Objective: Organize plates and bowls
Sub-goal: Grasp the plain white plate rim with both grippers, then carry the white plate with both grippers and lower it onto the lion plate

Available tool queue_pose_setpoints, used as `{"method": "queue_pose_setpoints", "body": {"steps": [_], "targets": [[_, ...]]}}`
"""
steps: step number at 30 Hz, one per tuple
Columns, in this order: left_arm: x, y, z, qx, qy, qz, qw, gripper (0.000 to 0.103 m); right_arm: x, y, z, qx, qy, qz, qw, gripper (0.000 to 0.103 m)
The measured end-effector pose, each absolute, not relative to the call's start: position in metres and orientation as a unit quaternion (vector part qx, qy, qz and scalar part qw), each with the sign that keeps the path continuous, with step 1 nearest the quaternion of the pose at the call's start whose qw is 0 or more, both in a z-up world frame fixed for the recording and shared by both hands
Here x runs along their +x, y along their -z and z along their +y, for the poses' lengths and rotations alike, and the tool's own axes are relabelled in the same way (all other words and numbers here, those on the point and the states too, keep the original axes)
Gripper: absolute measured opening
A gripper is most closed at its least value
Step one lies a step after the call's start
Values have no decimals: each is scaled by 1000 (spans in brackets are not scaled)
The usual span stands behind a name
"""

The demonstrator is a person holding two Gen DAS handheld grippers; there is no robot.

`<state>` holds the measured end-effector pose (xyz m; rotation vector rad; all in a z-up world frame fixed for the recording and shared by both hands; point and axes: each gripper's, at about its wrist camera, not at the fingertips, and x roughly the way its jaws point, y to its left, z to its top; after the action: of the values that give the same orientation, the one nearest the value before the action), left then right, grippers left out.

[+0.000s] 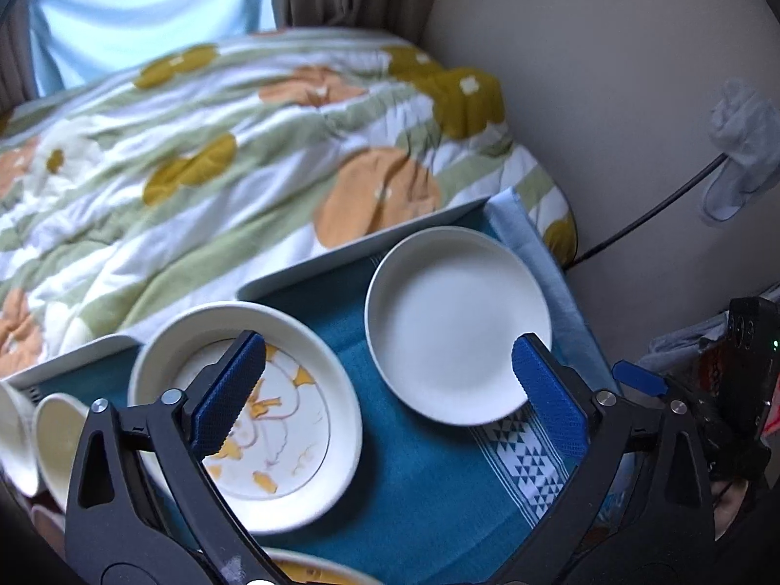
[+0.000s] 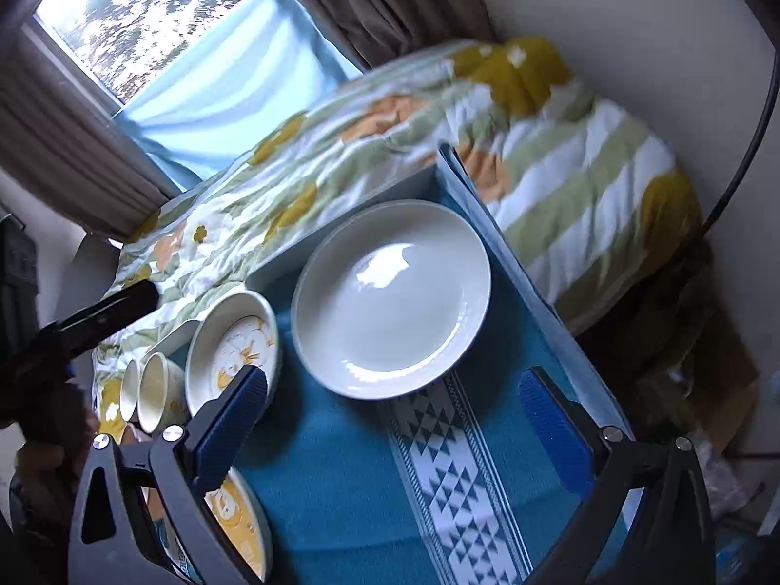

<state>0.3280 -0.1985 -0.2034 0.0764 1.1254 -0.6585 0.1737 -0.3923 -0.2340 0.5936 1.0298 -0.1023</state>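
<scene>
- Plain white plate (image 2: 392,300) ahead of my right tongs (image 2: 395,414), alone on blue cloth (image 2: 341,487).
- Patterned plate (image 1: 253,414) under my left tongs (image 1: 390,390); cups (image 2: 146,390) further left, unstacked.
- Both tongs apart, empty; sorting mostly left.

Daylight reaches you from the window (image 2: 146,24), overexposed; glare patches sit on the white plate (image 2: 390,297); the bedding (image 1: 219,146) smears with motion blur; fisheye bending and dark vignetting mark your frame edges
</scene>
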Motion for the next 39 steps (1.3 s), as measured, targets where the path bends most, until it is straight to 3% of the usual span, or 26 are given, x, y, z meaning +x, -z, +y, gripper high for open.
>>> {"method": "queue_pose_setpoints", "body": {"steps": [2, 4, 7, 12, 17, 22, 32, 39], "targets": [[341, 227, -214, 42, 304, 548, 778, 82, 183, 250, -398, 292, 52, 495, 817, 95], [353, 251, -225, 45, 303, 573, 760, 70, 194, 266, -403, 308, 57, 509, 802, 77], [367, 278, -237, 47, 301, 598, 742, 57, 205, 288, -412, 332, 68, 522, 783, 63], [384, 298, -249, 47, 303, 612, 729, 43, 210, 299, -422, 340, 86, 528, 773, 52], [393, 309, -256, 53, 304, 621, 720, 16, 212, 306, -430, 351, 94, 530, 766, 36], [394, 309, -255, 68, 304, 616, 724, 12, 215, 310, -431, 351, 99, 536, 761, 13], [384, 297, -256, 93, 301, 596, 739, 11, 217, 303, -431, 337, 101, 530, 771, 13], [366, 254, -235, 77, 302, 563, 766, 11, 214, 267, -424, 314, 89, 509, 796, 13]]}}
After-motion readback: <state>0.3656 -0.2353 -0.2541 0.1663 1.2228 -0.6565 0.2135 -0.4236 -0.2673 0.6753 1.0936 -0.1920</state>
